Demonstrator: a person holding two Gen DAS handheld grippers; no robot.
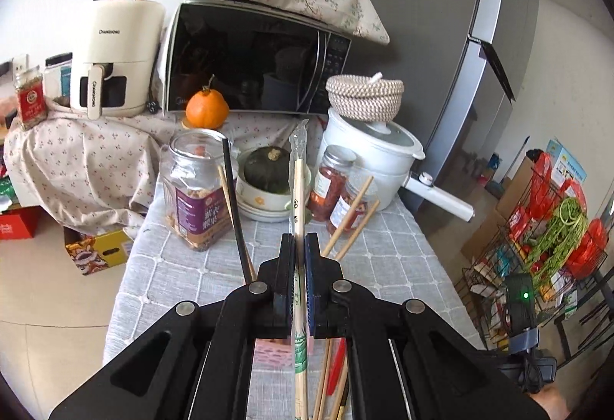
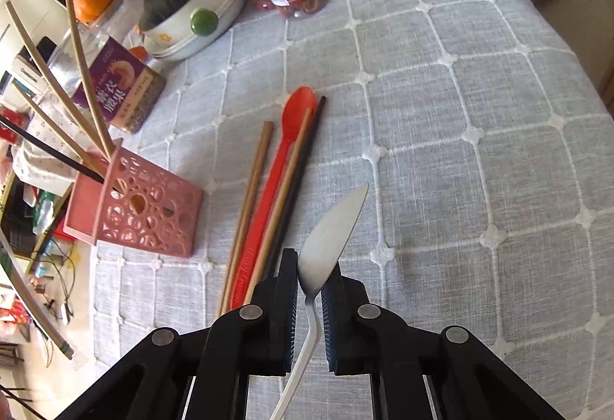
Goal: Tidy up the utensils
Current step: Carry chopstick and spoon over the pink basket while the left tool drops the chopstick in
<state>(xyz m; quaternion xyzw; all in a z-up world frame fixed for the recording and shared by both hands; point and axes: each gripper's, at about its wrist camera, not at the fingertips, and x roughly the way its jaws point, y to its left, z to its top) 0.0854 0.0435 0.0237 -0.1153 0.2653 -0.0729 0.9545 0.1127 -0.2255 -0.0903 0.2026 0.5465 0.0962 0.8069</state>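
Observation:
My left gripper (image 1: 300, 241) is shut on a pair of wrapped disposable chopsticks (image 1: 298, 182) and holds them above the pink utensil holder (image 1: 268, 349), which shows beneath the jaws. My right gripper (image 2: 310, 266) is shut on a metal spoon (image 2: 332, 232), held above the table. The pink perforated holder (image 2: 146, 212) stands at the left of the right wrist view with several wooden chopsticks (image 2: 82, 70) and a black one in it. A red plastic spoon (image 2: 284, 143), wooden chopsticks (image 2: 249, 197) and a black chopstick lie on the grey tablecloth (image 2: 460, 151).
A nut jar (image 1: 195, 189), a bowl with a green squash (image 1: 268, 170), two red jars (image 1: 337, 186), a white cooker (image 1: 376, 155), a microwave (image 1: 253, 55) and an air fryer (image 1: 115, 59) crowd the far end. A fridge (image 1: 460, 36) and a wire rack (image 1: 537, 247) stand to the right.

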